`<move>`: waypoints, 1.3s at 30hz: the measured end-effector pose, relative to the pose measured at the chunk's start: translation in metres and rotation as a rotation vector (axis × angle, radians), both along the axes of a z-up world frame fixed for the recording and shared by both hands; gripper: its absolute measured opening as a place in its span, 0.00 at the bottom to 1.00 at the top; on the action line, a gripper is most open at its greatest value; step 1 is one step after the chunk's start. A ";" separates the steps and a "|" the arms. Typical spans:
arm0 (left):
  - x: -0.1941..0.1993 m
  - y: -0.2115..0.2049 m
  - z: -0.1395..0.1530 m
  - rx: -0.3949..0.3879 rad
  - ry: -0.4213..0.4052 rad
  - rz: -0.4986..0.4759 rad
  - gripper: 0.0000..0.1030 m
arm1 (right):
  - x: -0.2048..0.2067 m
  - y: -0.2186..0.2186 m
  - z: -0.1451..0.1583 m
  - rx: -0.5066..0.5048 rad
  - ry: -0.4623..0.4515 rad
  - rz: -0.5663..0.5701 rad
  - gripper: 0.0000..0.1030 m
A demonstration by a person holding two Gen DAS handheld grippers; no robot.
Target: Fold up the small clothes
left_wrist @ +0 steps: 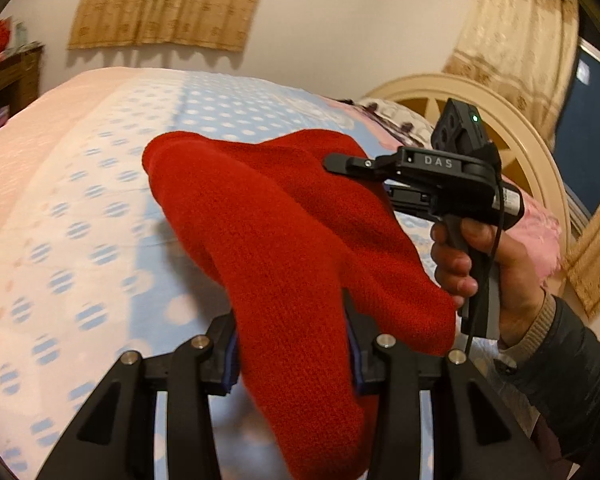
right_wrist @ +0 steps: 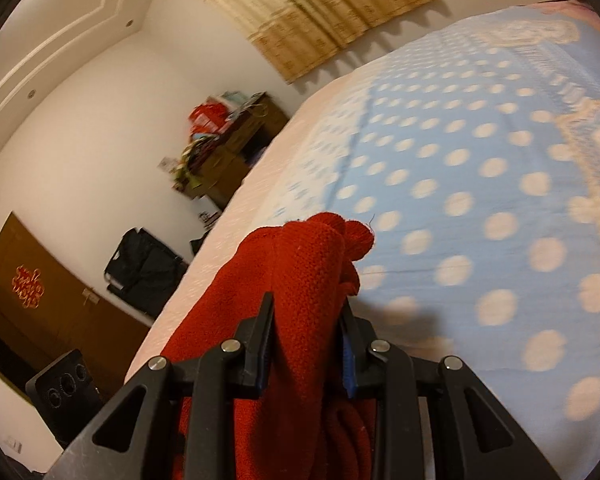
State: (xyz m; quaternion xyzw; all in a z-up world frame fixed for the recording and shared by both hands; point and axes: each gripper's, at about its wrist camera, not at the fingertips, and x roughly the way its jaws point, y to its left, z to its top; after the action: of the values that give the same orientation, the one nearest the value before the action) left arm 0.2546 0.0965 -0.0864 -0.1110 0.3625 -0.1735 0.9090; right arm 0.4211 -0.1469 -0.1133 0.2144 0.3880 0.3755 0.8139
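Big bed with the blue-and-pink polka-dot bedspread underneath; red knitted wool garment held up above it, stretched between both tools; left gripper clamped on one end; right gripper pinching a bunched fold.

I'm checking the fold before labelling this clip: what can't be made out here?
- Left wrist view: the red knit garment runs off the bottom edge; its type and lower end are unseen.
- Right wrist view: the right gripper covers the garment's gripped edge.
- Both views: motion blur smears the bedspread pattern.
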 end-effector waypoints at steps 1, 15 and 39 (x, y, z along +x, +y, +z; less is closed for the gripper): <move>-0.005 0.008 0.001 -0.007 -0.001 0.019 0.41 | -0.001 0.011 0.002 0.001 -0.004 0.016 0.28; -0.072 0.078 0.005 0.039 -0.040 0.239 0.41 | -0.028 0.145 0.002 0.049 0.004 0.247 0.28; -0.098 0.135 -0.049 -0.065 0.038 0.365 0.41 | -0.037 0.253 -0.038 -0.030 0.075 0.351 0.28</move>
State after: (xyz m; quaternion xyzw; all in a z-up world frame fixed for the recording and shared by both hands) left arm 0.1569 0.2310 -0.1355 -0.2075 0.3476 -0.0152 0.9143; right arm 0.3839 0.1061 -0.1511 0.1449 0.4553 0.4978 0.7238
